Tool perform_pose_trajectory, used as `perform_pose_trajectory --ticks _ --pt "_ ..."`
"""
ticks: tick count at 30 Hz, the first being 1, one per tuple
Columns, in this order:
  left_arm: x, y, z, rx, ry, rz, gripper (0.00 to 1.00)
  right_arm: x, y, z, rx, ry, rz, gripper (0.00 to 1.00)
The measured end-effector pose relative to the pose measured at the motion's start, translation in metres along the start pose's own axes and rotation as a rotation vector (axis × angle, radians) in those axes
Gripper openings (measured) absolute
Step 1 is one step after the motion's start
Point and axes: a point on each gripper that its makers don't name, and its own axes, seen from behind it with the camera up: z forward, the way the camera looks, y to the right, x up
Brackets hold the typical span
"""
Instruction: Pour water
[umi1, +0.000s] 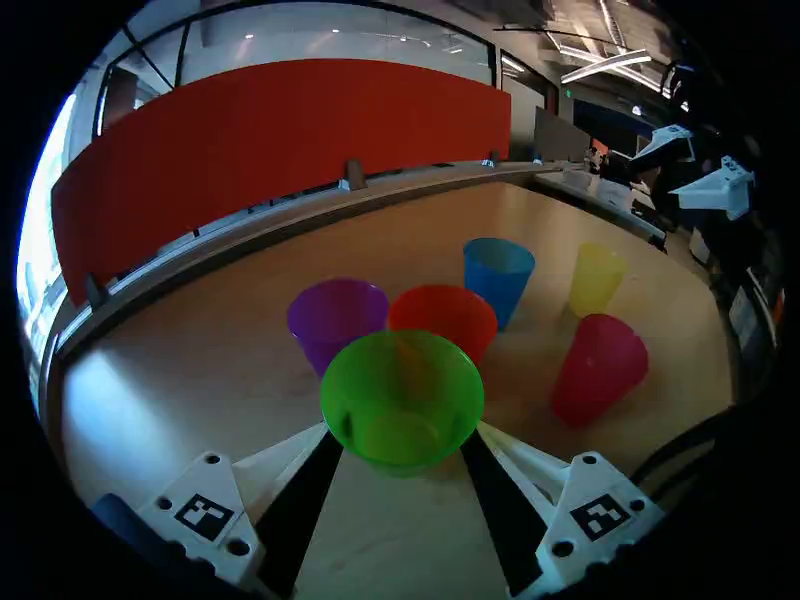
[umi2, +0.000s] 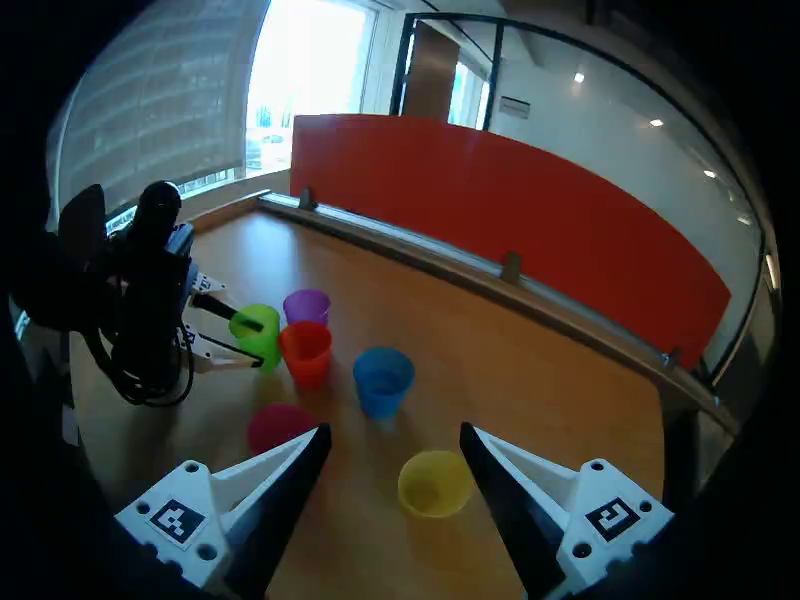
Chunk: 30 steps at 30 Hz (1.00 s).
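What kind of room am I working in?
Probably an open office or lab: a long wooden desk backed by a red divider panel, glass partition walls behind, and a large window.

Left gripper view: cam low, v. close over table (umi1: 180, 350), green cup (umi1: 402, 400) right at lens; faces red partition (umi1: 280, 140) along far edge. Right gripper view: higher, further back, angled down twd same partition & window-side corner. Shared: table, partition, coloured cups (umi2: 383, 380); right gripper view also takes in left gripper (umi2: 262, 343) at its left.
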Motion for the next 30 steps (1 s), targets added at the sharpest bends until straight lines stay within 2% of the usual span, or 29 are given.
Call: perform_pose_trajectory --ticks 5,14,24,30 --pt "0.009 -0.002 -0.011 0.013 0.016 -0.014 0.79 0.001 -0.001 0.004 0.002 0.004 -0.002 1.0" --pt "0.018 -0.002 -0.041 0.052 0.02 -0.026 0.79 0.005 -0.005 0.016 0.015 0.012 -0.001 1.0" --pt "0.029 0.008 -0.082 0.095 0.037 -0.078 0.79 0.004 -0.004 0.034 0.028 0.003 -0.014 1.0" --pt "0.026 0.016 -0.106 0.118 0.032 -0.109 0.79 0.001 -0.005 0.045 0.042 -0.01 -0.028 1.0"
